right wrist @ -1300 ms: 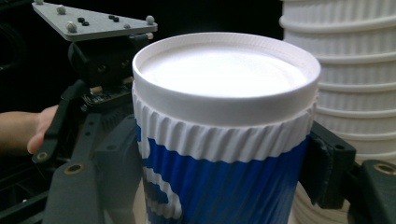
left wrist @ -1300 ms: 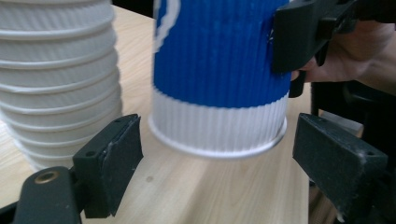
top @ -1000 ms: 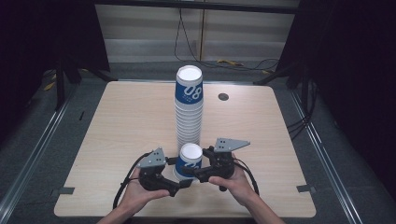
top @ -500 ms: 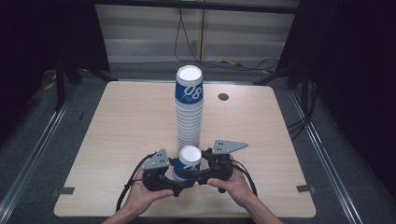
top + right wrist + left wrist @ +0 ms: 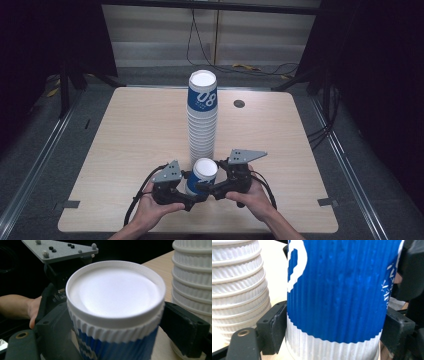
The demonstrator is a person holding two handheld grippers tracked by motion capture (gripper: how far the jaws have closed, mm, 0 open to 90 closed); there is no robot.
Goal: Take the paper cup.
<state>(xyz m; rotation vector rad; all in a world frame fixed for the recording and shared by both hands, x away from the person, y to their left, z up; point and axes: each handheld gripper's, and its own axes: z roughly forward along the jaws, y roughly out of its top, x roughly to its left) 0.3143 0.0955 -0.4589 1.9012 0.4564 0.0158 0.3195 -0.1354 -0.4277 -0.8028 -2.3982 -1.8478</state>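
Overhead, tall cup stack, closeups, ribbed blue cup

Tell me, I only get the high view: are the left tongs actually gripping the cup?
Observer: Yes. In the left gripper view, the left tongs press on both sides of the cup.
Operator: And the right tongs?
Observer: The right tongs have just been opening. The cup sits between their jaws.
Operator: Anything inside the cup?
Observer: No, the right gripper view shows it empty and plain white inside.
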